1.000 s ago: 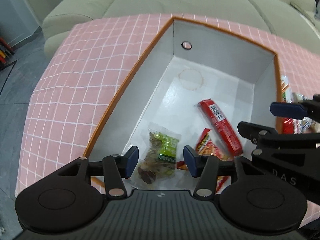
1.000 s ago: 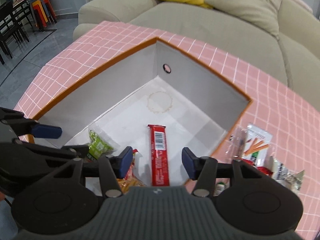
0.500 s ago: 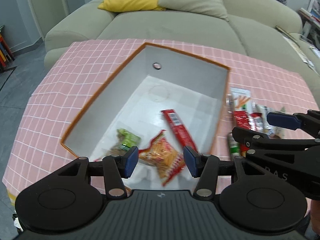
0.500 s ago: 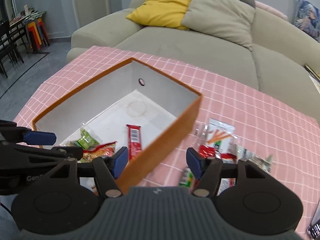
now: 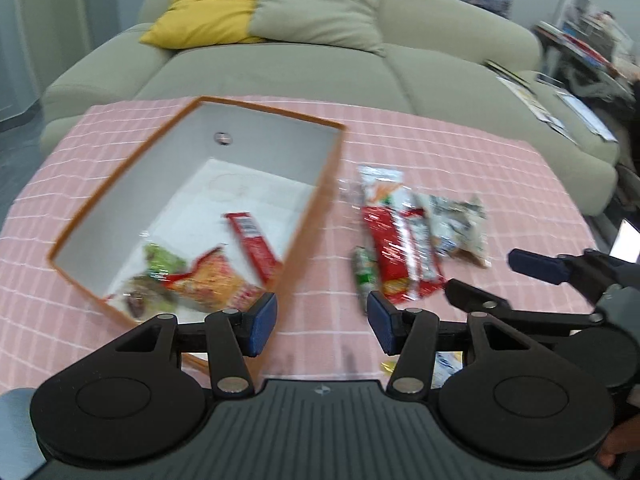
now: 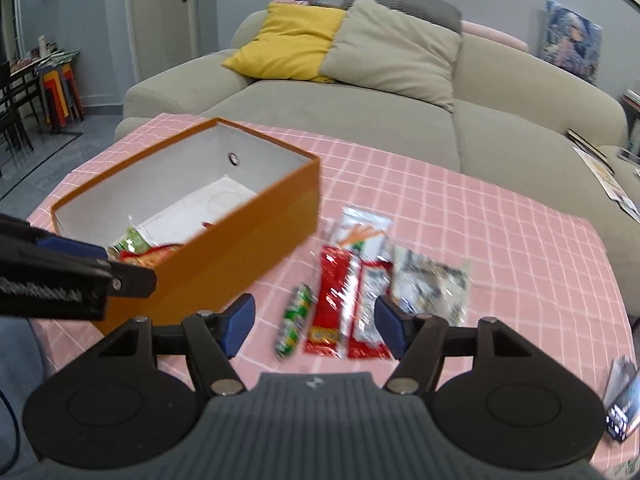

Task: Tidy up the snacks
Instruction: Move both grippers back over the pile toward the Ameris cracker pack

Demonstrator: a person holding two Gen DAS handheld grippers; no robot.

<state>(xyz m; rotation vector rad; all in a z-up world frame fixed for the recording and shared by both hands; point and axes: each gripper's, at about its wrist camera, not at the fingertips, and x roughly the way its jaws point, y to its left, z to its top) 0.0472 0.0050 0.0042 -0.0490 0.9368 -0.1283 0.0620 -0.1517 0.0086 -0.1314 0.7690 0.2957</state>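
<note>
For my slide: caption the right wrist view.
Open right gripper above loose snack packets beside the orange box.

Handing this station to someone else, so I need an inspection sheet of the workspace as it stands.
Surface: pink checked tablecloth.
Job's things: orange box holding a red bar, an orange packet and a green packet; more snack packets and a green roll lie beside it.
Clutter: nothing seen.
Grippers: left hand-held gripper and right hand-held gripper open, empty.
Cables: nothing seen.
Surroundings: sofa with a yellow cushion.
</note>
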